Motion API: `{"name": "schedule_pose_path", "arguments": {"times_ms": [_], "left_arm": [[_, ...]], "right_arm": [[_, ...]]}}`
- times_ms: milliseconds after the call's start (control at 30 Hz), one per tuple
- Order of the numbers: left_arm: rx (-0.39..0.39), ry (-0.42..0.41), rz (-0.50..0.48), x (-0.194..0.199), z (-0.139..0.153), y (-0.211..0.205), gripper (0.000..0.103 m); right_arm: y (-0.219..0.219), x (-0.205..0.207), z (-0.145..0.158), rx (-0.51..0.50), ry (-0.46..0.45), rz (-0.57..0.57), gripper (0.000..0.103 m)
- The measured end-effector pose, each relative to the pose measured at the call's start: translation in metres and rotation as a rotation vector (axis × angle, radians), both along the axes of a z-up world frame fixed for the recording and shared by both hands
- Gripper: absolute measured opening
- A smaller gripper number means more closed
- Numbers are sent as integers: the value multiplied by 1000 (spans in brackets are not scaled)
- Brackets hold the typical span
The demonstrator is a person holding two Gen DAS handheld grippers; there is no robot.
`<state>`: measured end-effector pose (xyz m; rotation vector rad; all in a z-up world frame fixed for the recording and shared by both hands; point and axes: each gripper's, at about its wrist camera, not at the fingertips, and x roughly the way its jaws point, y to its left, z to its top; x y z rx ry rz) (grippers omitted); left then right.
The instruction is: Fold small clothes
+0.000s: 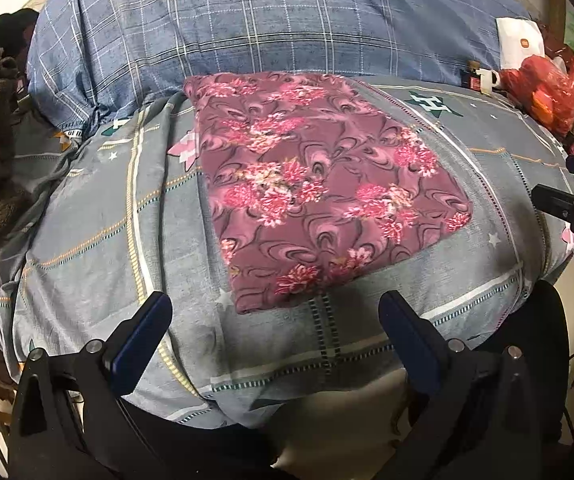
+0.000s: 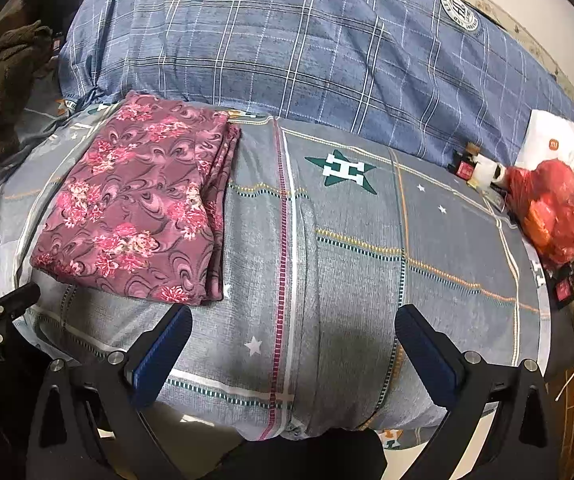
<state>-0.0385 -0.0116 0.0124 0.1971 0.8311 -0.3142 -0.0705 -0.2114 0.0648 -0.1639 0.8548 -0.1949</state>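
Floral cloth [image 1: 319,196] lies folded flat on grey bedsheet [image 1: 99,240], ahead of left gripper [image 1: 275,316]. Both grippers spread wide, holding nothing. You: bring right gripper [image 2: 293,328] left, pinch stacked edge, fold again evenly.

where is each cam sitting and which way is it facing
Left wrist: on the left gripper, aimed across the bed at the folded floral cloth straight ahead; its own open fingers show, the right gripper at the edge.
Right wrist: on the right gripper, facing bare bedsheet; cloth up-left.
Shared: cloth, blue plaid quilt, red bag.
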Motion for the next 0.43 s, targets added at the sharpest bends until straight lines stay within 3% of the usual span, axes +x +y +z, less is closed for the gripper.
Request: {"name": "schedule_pose_path", "arguments": {"times_ms": [433], "left_arm": [[-11, -43, -13, -6, 6, -4, 103]], "right_arm": [[-7, 0, -2, 23, 8, -16, 102]]}}
